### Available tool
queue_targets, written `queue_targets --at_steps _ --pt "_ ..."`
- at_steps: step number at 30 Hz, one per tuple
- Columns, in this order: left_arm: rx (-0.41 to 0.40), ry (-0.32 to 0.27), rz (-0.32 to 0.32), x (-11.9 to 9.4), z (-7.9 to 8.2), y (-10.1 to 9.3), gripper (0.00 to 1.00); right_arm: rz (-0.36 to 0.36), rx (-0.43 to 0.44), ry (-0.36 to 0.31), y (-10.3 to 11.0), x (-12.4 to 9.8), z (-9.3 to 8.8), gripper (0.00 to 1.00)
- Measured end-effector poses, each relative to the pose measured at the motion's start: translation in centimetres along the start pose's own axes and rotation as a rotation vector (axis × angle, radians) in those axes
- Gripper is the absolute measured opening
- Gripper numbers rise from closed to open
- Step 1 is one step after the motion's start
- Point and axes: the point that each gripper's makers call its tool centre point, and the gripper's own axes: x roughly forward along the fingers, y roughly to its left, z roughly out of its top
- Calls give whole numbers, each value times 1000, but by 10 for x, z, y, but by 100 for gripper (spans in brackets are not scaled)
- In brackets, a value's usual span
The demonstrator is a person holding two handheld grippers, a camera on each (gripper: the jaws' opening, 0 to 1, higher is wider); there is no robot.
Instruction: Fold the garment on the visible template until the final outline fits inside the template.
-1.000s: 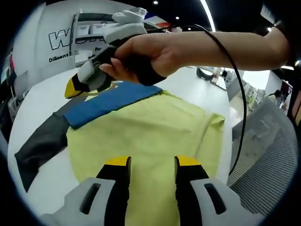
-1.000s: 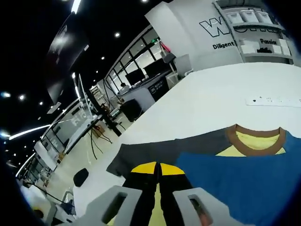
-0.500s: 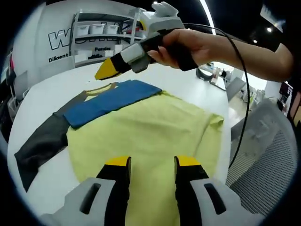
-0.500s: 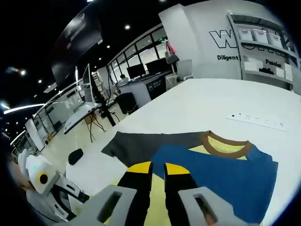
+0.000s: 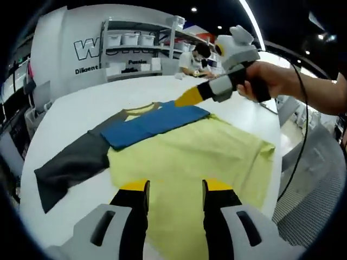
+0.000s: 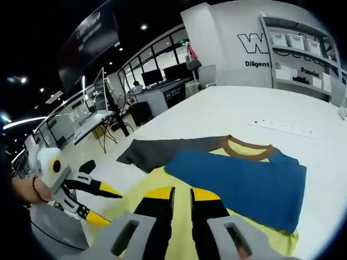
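Note:
A garment lies flat on the white table [image 5: 70,108]: yellow body [image 5: 195,157], blue band [image 5: 152,122] folded across its top, brown collar [image 5: 138,109], dark grey sleeve [image 5: 70,165] stretched out left. My left gripper [image 5: 176,189] hovers open over the yellow hem, nothing between its jaws. A hand holds my right gripper [image 5: 190,98] in the air above the blue band's right end, not touching cloth. In the right gripper view, the right gripper [image 6: 182,194] stands over the yellow body [image 6: 135,187] with a narrow gap, before the blue band [image 6: 238,181]. The left gripper [image 6: 103,205] shows open at the left.
A white power strip [image 6: 284,129] lies on the table beyond the collar. Shelves with white bins [image 5: 135,49] and a seated person [image 5: 200,57] are behind the table. A mesh chair [image 5: 320,179] stands off the right edge. A black cable [image 5: 298,135] hangs from the right hand.
The right gripper has risen off the blue band and swung right, its jaws parting a little. The blue band stays folded on the garment. The left gripper holds its place.

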Motion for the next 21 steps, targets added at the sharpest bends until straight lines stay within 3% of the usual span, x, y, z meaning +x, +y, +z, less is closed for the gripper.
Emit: queue_targets --at_steps 7,16,19,21 --pt "-27 -50 150 -22 12 48 33 -17 -3 -42 8 -7 6 7" --pt "-110 -64 302 -33 8 87 33 -23 13 -97 22 -14 10 11" --pt "-65 -71 352 -33 9 102 33 -15 32 -109 25 -14 8 15" --pt "-114 -80 379 -34 7 113 33 -22 25 -102 25 -15 5 14"
